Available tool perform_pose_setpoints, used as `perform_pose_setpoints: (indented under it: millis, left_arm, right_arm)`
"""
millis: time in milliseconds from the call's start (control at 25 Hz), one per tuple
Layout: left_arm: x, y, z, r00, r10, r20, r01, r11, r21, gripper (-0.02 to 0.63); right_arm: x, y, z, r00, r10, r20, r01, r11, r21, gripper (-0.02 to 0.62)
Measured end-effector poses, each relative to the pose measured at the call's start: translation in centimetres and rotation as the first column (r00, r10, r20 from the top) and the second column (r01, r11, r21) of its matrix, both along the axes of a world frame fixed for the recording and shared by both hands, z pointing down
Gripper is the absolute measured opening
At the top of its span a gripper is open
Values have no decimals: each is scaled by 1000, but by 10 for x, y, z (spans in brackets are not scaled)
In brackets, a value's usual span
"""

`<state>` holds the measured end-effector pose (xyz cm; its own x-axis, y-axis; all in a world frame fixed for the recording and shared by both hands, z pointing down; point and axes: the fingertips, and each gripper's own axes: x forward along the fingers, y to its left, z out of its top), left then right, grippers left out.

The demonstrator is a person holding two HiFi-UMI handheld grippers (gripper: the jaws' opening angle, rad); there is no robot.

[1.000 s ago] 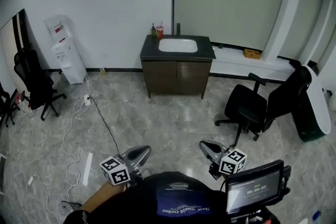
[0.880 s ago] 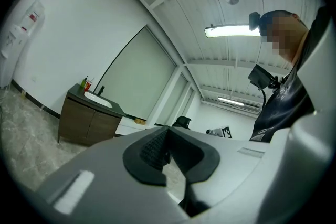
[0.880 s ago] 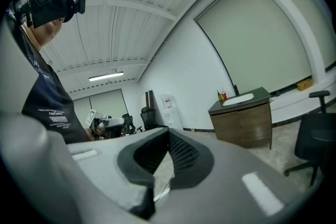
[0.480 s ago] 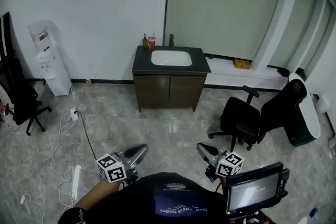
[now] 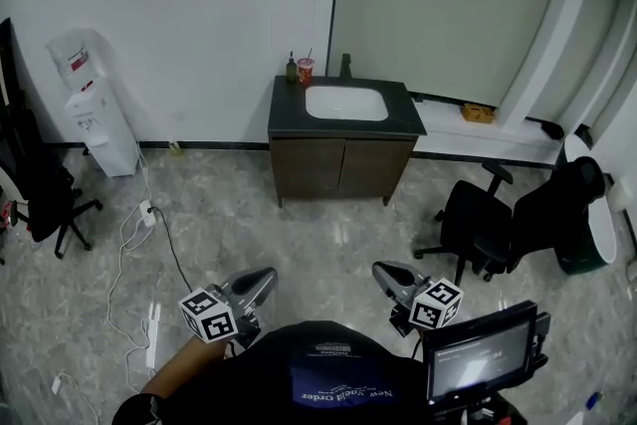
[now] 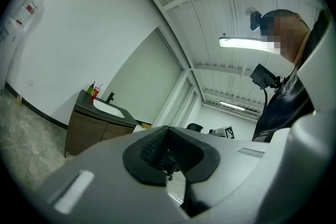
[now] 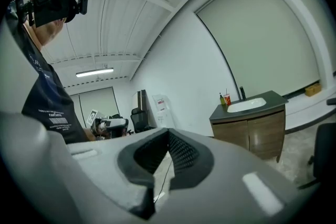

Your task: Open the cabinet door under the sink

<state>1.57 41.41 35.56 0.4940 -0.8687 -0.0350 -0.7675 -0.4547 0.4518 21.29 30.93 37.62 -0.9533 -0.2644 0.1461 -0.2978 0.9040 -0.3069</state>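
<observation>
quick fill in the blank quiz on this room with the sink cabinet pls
1. The brown wooden sink cabinet has both of its front doors ____.
2. On the dark countertop, the red cup with a straw stands beside a small ____ bottle.
3. In the head view, the white water dispenser stands by the wall to the cabinet's ____.

Missing words: closed; green; left
</observation>
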Motion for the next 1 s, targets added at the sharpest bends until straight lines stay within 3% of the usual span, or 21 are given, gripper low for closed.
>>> perform_pose_setpoints:
  millis: [360,680,1000]
  left_arm:
    - [-11,-80,10,996,-88,2,88,996,-27,0]
    - [26,-185,-10,986,-168,15,168,986,6,0]
    - [47,-258,-10,978,-208,36,208,978,-7,0]
  right_arm:
    - [-19,-95,10,996,-87,-1,87,996,-10,2]
    - [-11,-214,-8,977,-214,3,214,977,12,2]
    - [4,-298,-3,969,-245,23,245,969,0,2]
